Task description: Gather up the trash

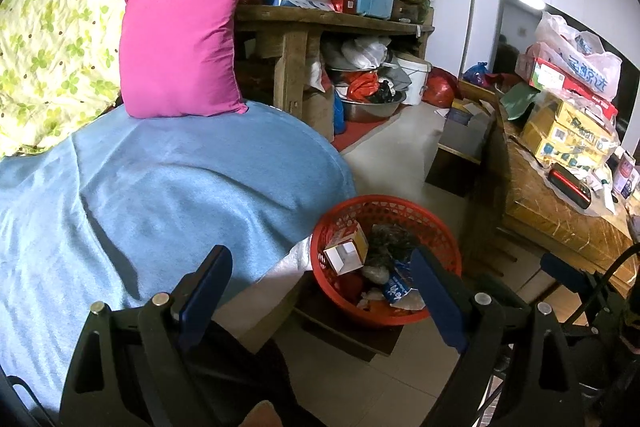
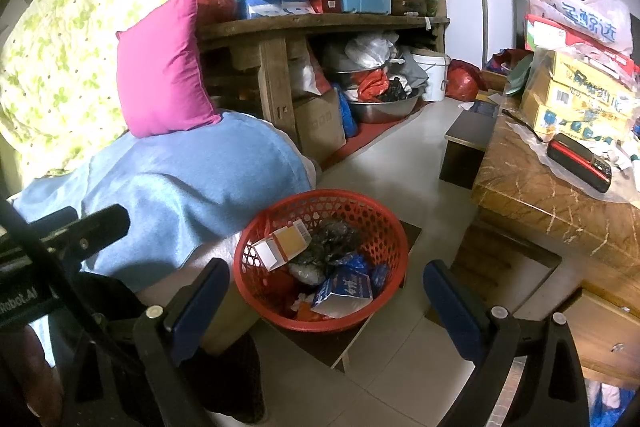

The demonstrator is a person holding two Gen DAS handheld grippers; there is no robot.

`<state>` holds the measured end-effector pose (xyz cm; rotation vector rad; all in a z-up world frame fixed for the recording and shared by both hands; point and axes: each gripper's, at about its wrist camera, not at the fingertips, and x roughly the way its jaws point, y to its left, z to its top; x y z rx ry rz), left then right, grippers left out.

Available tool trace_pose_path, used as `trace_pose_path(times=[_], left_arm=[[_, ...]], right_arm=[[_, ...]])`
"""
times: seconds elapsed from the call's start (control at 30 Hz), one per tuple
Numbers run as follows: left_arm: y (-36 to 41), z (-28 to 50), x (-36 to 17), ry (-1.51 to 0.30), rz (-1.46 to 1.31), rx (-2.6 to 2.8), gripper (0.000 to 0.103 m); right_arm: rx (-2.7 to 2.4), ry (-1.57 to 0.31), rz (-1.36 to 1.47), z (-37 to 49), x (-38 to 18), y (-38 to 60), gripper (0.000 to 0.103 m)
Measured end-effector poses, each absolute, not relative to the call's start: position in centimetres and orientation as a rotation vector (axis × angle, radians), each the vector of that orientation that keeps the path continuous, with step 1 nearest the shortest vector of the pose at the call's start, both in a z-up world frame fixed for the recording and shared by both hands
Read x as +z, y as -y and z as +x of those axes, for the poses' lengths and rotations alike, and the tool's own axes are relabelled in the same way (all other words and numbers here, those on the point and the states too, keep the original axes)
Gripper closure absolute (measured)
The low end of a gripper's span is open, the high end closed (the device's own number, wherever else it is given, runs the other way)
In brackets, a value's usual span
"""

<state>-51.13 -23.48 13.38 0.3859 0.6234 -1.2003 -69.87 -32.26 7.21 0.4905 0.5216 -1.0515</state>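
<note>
Both pairs of blue-padded fingers stand wide apart with nothing between them: the left gripper (image 1: 320, 291) and the right gripper (image 2: 328, 299) each hang above the red mesh basket (image 2: 384, 223), which sits on a low dark stand on the tiled floor, just beside the bed's blue blanket (image 1: 168, 179). Inside the basket lie a white-and-yellow carton (image 2: 282, 243), a crumpled dark bag (image 2: 332, 239) and a blue-and-white packet (image 2: 344, 291); a pink pillow (image 1: 182, 43) leans upright on the blanket
</note>
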Motion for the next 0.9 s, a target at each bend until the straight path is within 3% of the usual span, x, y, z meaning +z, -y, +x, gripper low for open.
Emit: trace_pose_path(times=[0.9], left_arm=[[23.44,-51.47,13.00,-0.622,0.397,-1.180,0.012]], right_arm=[[-1.038,-0.518,0.461,-69.26,7.85,31.58,0.004]])
